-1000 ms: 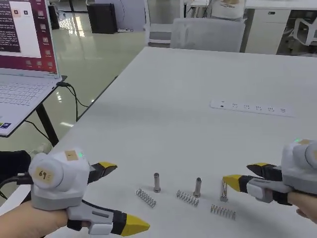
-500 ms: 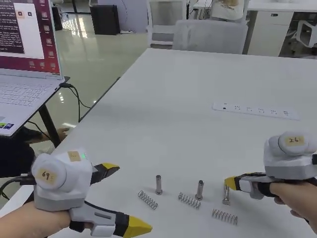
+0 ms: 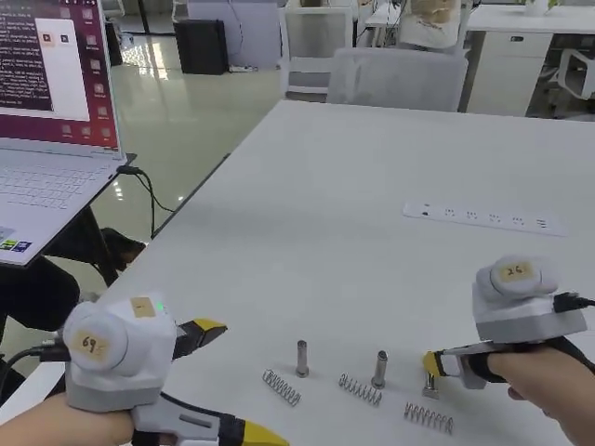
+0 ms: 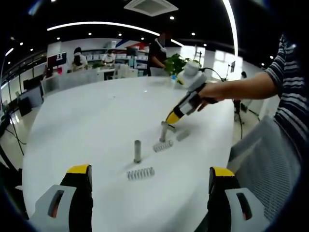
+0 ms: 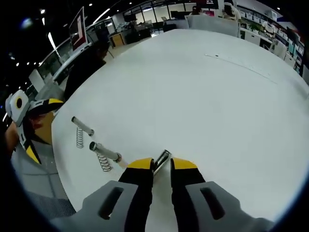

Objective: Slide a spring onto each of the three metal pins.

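Note:
Three short metal pins stand in a row near the table's front edge: left pin (image 3: pixel 302 358), middle pin (image 3: pixel 380 369), right pin (image 3: pixel 430 383). A spring lies in front of each: (image 3: pixel 282 387), (image 3: pixel 360 390), (image 3: pixel 429 418). My right gripper (image 3: pixel 433 362) comes in from the right, its jaws drawn together at the top of the right pin (image 5: pixel 161 159), which sits between the yellow fingertips (image 5: pixel 140 164). My left gripper (image 3: pixel 234 381) hovers wide open at the lower left, nothing in it. The left gripper view looks past its own open left gripper (image 4: pixel 149 169) at the nearest spring (image 4: pixel 140 173) and pin (image 4: pixel 137 151).
A white power strip (image 3: pixel 483 220) lies farther back on the white table (image 3: pixel 353 186). An open laptop (image 3: pixel 46 139) stands on a stand to the left, past the table's edge. Grey chairs (image 3: pixel 400 79) stand at the far end.
My right gripper has rolled upright, and its jaws have gone from open to closed around the right pin. The left gripper stays open in place. The head camera has tilted slightly.

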Available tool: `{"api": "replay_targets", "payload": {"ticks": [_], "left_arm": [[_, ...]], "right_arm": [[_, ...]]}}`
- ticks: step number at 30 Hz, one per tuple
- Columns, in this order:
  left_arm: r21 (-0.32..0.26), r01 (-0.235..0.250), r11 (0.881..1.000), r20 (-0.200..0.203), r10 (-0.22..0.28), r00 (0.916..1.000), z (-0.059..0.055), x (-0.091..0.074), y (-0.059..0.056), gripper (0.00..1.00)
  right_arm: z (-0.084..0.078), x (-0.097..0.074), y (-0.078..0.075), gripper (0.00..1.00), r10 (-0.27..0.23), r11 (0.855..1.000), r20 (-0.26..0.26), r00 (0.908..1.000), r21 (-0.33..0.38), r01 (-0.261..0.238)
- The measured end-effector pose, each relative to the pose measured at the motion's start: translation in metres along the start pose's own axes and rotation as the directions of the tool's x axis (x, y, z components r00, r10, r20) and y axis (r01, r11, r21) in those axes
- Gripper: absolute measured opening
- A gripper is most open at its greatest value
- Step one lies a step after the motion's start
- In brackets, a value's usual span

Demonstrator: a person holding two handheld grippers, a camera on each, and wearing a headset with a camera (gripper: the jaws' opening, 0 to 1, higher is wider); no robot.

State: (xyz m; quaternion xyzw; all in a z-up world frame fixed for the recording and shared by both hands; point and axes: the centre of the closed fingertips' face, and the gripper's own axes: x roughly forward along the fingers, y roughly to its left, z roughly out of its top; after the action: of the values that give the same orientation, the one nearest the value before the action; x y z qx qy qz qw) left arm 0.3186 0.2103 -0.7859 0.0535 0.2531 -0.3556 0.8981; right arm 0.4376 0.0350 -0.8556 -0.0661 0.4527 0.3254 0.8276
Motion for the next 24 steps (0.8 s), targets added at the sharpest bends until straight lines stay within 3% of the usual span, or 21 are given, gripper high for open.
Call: {"api": "replay_targets", "payload": {"ticks": [8,14,24], "left_arm": [[0.004,0.005,1.0,-0.003,-0.004,1.0,0.0002,-0.0004,-0.0001,0.98],[0.001,0.012,1.0,-0.004,-0.012,0.9999,-0.0007,0.0013,-0.0028,0.98],[0.0,0.015,1.0,-0.002,-0.015,0.9999,0.0001,0.0019,-0.0046,0.98]], "right_arm": [[0.0022,0.0055,0.0038,0.1,-0.017,1.0,-0.028,0.9995,-0.02,0.016],[-0.0049,0.0064,0.0015,0.05,-0.037,0.996,-0.06,0.9975,-0.078,0.032],[-0.001,0.0015,-0.0007,0.05,-0.025,0.994,-0.038,0.999,-0.107,0.021]]}}
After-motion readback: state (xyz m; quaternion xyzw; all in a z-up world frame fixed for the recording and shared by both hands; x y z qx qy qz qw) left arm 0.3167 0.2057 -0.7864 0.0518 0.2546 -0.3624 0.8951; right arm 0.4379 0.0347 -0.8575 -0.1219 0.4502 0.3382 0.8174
